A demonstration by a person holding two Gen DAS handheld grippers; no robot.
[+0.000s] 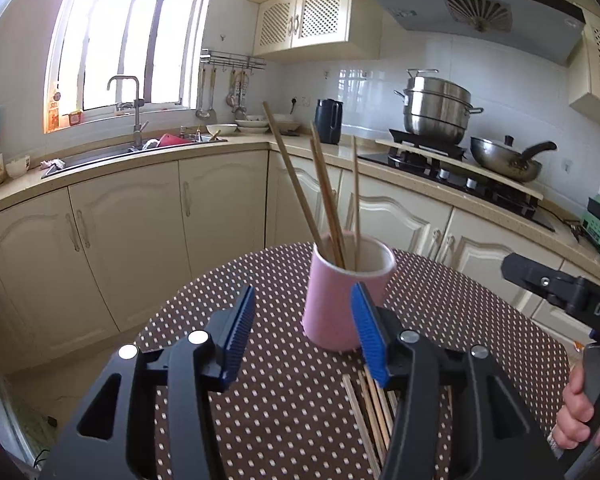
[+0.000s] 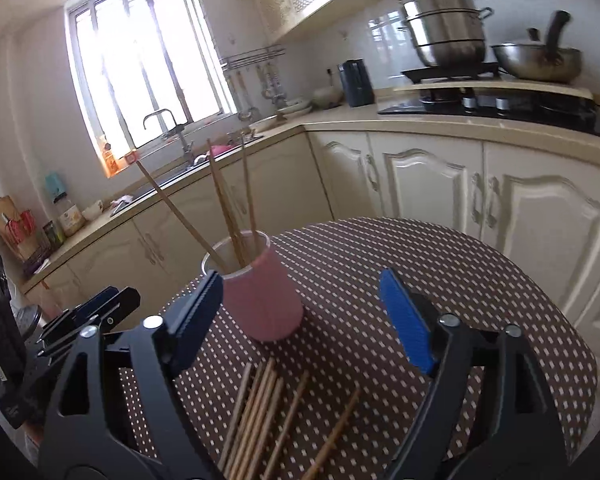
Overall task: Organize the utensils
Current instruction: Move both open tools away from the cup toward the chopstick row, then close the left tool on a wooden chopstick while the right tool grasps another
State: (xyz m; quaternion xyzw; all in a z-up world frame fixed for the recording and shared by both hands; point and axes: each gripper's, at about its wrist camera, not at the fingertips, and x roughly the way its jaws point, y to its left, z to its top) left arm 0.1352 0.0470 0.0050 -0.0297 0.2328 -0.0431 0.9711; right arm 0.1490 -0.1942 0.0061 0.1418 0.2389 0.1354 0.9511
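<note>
A pink cup (image 1: 342, 296) stands upright on the round table's brown dotted cloth (image 1: 268, 408), with several wooden chopsticks (image 1: 328, 196) leaning in it. More loose chopsticks (image 1: 374, 412) lie on the cloth below my left gripper (image 1: 304, 300), which is open just short of the cup, its right pad overlapping the cup's side. In the right wrist view my right gripper (image 2: 302, 280) is wide open and empty, above the loose chopsticks (image 2: 260, 412), with the cup (image 2: 262, 300) just ahead near its left finger. A hand (image 1: 578, 412) holds the right gripper's handle.
Cream cabinets and a counter wrap behind the table. There is a sink with a tap (image 1: 134, 120) on the left, a dark kettle (image 1: 329, 120) in the corner, and a stove with a steel steamer pot (image 1: 438, 108) and a wok (image 1: 508, 158) on the right.
</note>
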